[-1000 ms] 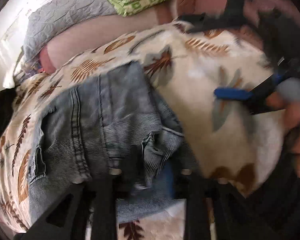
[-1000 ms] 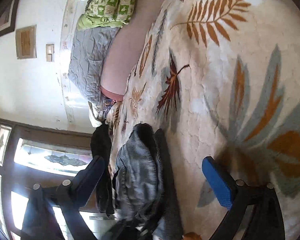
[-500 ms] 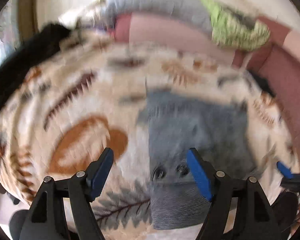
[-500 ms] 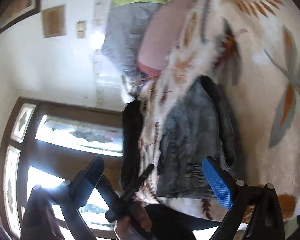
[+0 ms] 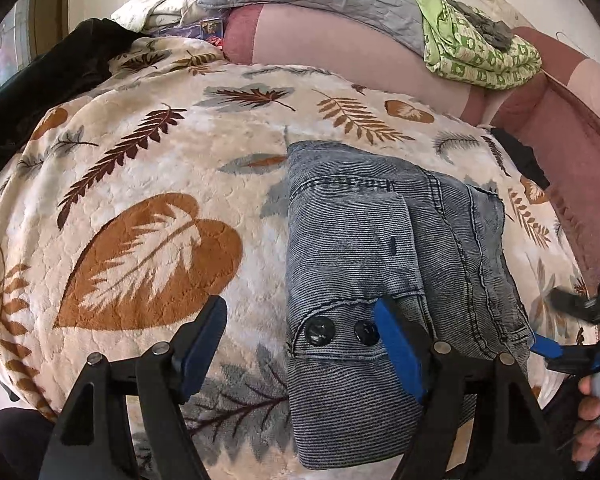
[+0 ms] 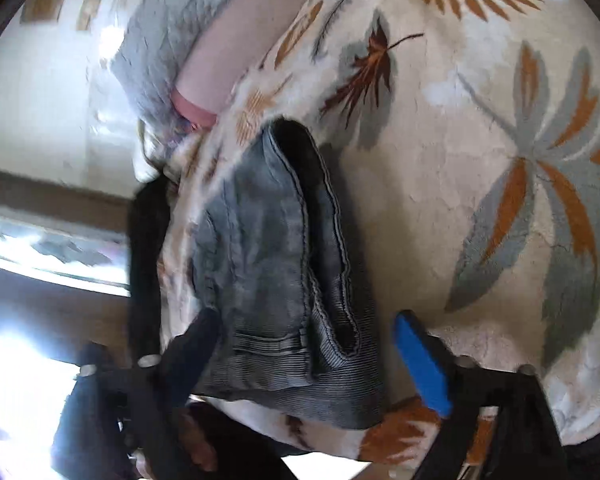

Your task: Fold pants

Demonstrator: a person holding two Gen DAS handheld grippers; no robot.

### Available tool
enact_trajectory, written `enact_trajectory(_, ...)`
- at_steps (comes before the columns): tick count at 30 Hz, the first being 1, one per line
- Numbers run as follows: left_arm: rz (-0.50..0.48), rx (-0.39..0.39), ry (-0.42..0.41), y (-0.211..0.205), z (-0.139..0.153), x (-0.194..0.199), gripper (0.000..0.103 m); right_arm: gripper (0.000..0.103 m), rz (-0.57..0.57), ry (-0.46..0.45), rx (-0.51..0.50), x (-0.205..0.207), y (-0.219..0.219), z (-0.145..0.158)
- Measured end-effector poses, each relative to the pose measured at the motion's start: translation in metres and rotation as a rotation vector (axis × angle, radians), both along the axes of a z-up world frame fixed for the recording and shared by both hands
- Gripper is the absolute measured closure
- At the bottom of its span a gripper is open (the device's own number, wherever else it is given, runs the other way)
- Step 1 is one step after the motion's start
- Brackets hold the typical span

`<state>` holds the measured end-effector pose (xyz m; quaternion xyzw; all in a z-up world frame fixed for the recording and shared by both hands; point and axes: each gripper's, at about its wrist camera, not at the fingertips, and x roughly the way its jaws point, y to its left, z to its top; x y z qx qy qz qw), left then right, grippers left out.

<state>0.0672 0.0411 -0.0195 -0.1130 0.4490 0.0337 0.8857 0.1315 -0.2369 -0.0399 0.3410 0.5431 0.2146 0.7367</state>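
A: Left wrist view?
B: Left gripper [image 5: 300, 344] is hovering with jaws apart, nothing between the pads. Folded pants [image 5: 384, 280] are lying on the leaf-print blanket [image 5: 148, 184], under and ahead of its right finger, waistband buttons [image 5: 319, 330] just inside that fingertip. Right gripper [image 5: 556, 326] is showing at the pants' far right edge.

A: Right wrist view?
B: Right gripper [image 6: 304, 340] jaws have just been closing but are standing apart; pants [image 6: 268, 264] are sitting between them toward the left finger, pads not pressing. Blanket [image 6: 480, 128] is spreading ahead-right.
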Motion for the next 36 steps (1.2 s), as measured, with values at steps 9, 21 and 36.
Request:
enact_trajectory(9, 0.005, -0.006, -0.005, 0.002, -0.002, -0.001, 0.021, 0.065, 0.067, -0.134, -0.249, -0.002, 0.034, 0.044)
enact_trajectory(21, 0.020, -0.010, 0.002, 0.005, -0.006, 0.002, 0.016, 0.037, -0.061, 0.017, 0.099, -0.039, 0.006, 0.018)
enact_trajectory(36, 0.027, -0.016, 0.006, 0.007, -0.008, 0.003, 0.012, 0.037, -0.076, 0.100, 0.008, -0.026, 0.032, -0.005)
